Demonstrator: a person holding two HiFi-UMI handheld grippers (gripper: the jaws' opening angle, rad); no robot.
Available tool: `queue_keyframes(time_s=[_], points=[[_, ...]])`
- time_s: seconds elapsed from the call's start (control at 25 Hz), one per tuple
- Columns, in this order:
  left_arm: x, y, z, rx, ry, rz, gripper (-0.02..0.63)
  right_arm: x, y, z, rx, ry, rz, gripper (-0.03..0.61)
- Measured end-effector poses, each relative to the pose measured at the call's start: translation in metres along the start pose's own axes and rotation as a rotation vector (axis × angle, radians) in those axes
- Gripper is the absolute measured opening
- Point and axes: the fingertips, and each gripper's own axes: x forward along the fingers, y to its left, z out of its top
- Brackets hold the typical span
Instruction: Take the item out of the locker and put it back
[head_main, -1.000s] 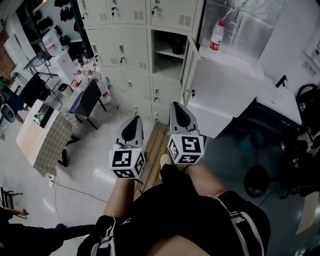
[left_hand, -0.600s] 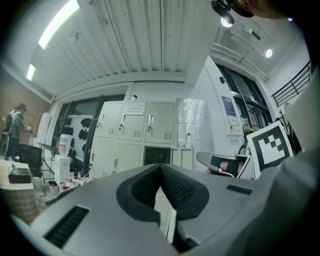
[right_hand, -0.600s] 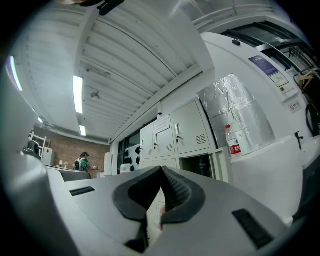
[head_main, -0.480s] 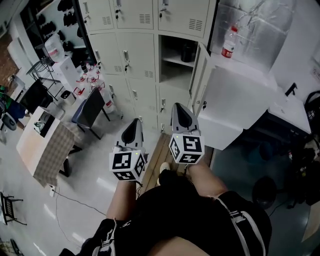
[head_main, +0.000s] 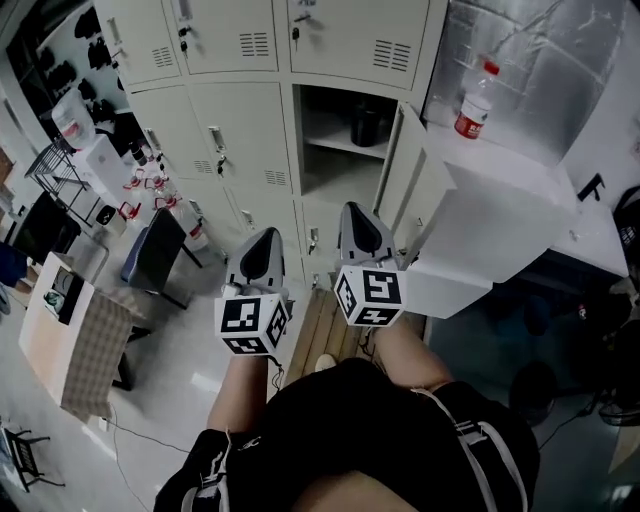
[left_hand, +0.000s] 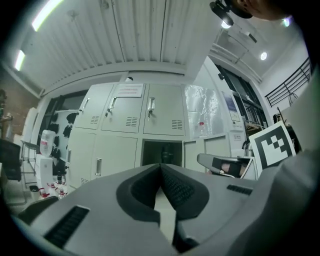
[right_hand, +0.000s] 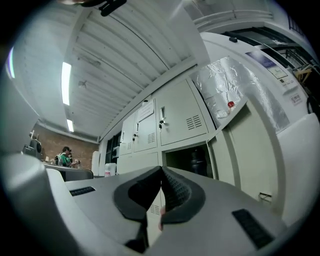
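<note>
The left gripper (head_main: 263, 248) and the right gripper (head_main: 360, 228) are both clenched on nothing: in each gripper view the ribbed pads meet at the tips with no object between them. They are held side by side at waist height, pointing toward the bank of pale metal lockers (head_main: 215, 120). Straight ahead of the right gripper, one compartment (head_main: 325, 150) stands open, its door (head_main: 402, 180) swung out to the right. The task's item (head_main: 365, 125) is a dark, upright thing (its exact kind is too dim to tell) standing on the shelf at the back right of that compartment, well apart from both grippers. The step in hand looks like the approach, with no part of the take-out done yet. To do it well, the person probably needs to step closer and spread the right gripper's jaws before they cross the locker's front edge. The reach should stay left of the open door and enter level above the shelf, so the pads close on the item's sides rather than knocking it backward. A red-capped bottle (head_main: 476, 100) on the white cabinet beside the lockers is not involved.
</note>
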Motion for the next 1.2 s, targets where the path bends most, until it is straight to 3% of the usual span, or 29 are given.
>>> queue_keyframes(time_s=[0.36,0.88,0.96,1.0,1.08,1.2], points=[[0.098,0.038,-0.010,-0.021,0.024,-0.053,0.014,0.096,-0.037,-0.021,-0.010,0.023,-0.071,0.015],[0.159,0.063,-0.018,-0.023,0.049,-0.168,0.014,0.143,-0.052,-0.027,-0.056,-0.007,-0.192,0.017],[0.163,0.067,-0.018,-0.024,0.048,-0.177,0.012,0.153,-0.053,-0.024,-0.057,-0.033,-0.191,0.215],[0.166,0.070,-0.018,-0.024,0.047,-0.180,0.012,0.158,-0.055,-0.023,-0.058,-0.043,-0.197,0.273],[0.170,0.075,-0.019,-0.024,0.048,-0.184,0.014,0.170,-0.060,-0.023,-0.067,-0.048,-0.223,0.338],[0.175,0.082,-0.021,-0.024,0.049,-0.187,0.014,0.189,-0.068,-0.031,-0.071,-0.016,-0.250,0.371]])
